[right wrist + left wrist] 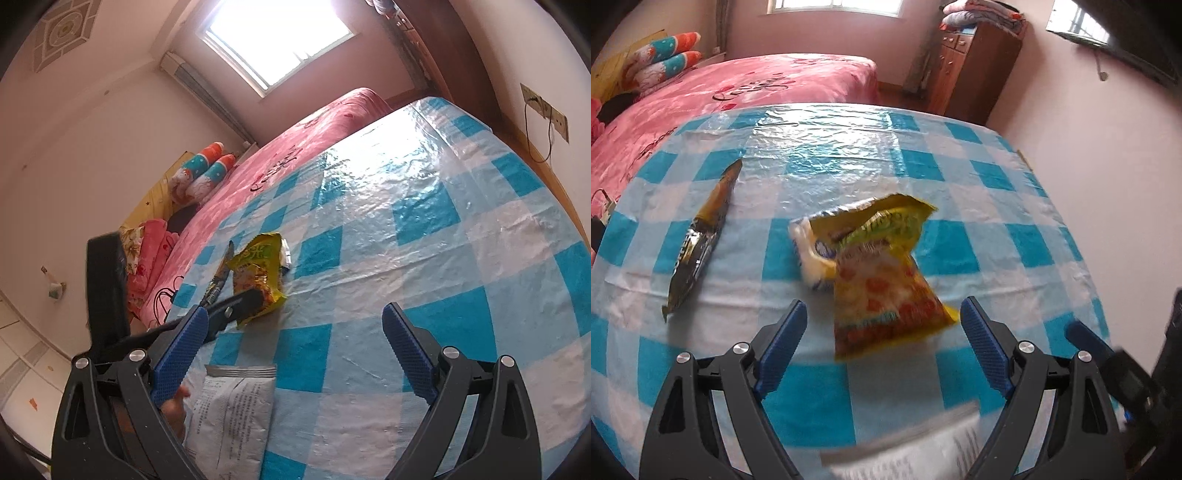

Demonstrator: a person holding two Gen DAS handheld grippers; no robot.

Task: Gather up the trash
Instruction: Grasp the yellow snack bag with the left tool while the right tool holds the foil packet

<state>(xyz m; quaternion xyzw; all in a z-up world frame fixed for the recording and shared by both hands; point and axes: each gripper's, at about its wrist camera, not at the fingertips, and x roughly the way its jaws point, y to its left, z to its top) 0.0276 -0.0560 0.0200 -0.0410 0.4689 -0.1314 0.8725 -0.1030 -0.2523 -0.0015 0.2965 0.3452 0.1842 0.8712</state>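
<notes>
Table: we see a blue-and-white checked tablecloth (979, 177) under a shiny clear plastic cover, with a pink bed (738, 85) just beyond it.
Yellow wrapper: we find the yellow snack wrapper (886, 273) lying crumpled near the middle of the cloth, its torn top open and a white wrapper (807, 243) tucked partly beneath it.
Dark wrapper: we see a long black-and-gold wrapper (701, 236) lying flat to the left of the yellow one, apart from it.
White packet: we note a white printed packet (232, 406) at the near edge of the table, flat on the cloth.
Left gripper: our left gripper (882, 325) hangs above the lower end of the yellow wrapper, jaws spread wide and touching nothing.
Right gripper: our right gripper (295, 332) hangs over bare cloth, jaws spread wide with nothing between them; the white packet lies just below its left finger.
</notes>
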